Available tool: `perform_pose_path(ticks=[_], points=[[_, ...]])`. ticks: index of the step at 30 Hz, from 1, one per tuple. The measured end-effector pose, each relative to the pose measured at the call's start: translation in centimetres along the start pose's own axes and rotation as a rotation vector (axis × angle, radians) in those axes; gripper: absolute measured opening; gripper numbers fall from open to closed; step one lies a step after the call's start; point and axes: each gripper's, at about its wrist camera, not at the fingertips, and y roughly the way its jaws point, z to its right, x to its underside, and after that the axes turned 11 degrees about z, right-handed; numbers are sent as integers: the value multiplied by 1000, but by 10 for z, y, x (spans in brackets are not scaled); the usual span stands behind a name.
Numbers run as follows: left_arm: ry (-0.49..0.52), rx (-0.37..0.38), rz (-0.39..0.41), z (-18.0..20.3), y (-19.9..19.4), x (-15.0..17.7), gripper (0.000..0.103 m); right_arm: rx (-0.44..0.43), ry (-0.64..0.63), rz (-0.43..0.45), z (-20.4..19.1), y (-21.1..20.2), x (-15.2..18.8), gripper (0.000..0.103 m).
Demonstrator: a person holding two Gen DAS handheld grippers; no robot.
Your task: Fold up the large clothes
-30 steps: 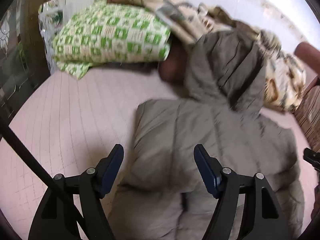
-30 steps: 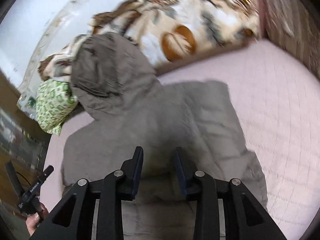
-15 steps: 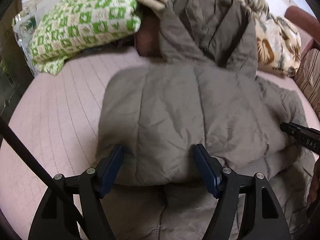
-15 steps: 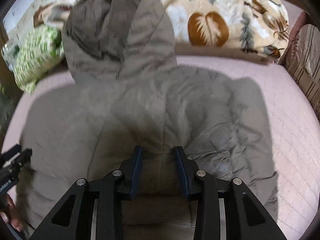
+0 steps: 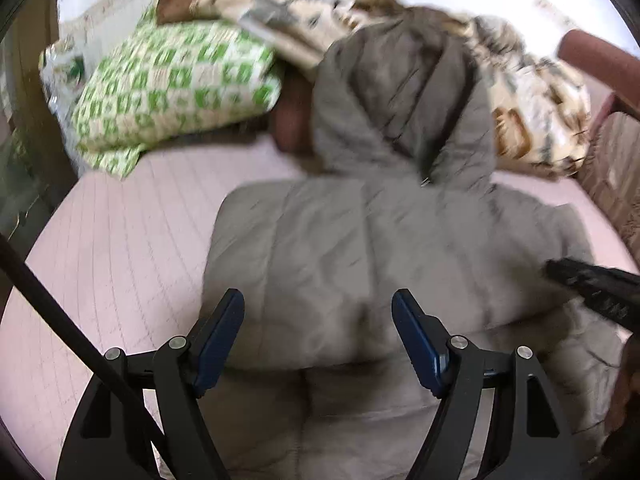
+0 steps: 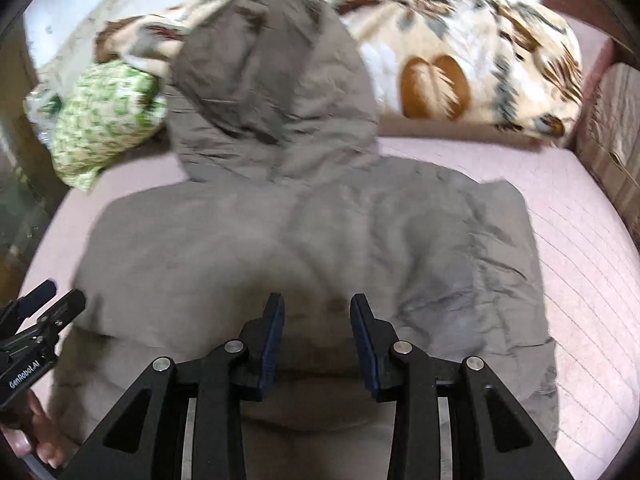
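The jacket is matt grey quilted cloth, puffy and creased, its hood the same stuff. The sheet is pale pink stitched cloth, smooth and dull. The pillow is printed green-and-white fabric; the blanket looks plush and fleecy. Gripper frames are matt black plastic with bright metal rivets; the pads are dark blue, faintly glossy.

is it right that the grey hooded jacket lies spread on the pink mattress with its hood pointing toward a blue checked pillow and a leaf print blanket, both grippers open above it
Not quite: the pillow is green and white checked, not blue, as the left wrist view shows. The rest holds: the grey hooded jacket lies spread on the pink mattress, its hood toward the pillow and the leaf print blanket, with the left gripper and right gripper open above it.
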Motion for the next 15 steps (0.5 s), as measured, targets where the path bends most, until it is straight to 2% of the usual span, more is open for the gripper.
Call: perform_pose_path(ticks=[2,5,15], points=[[23,10,36,9,-8,0,76,-12,-19,-1,-12,1,0,37],[58,19,44,19,-9,3,76,-11,-46,-3,-24,4,4,37],[105,10,-30,36,14,24,76,1,-32,-52,-23,25,19,37]])
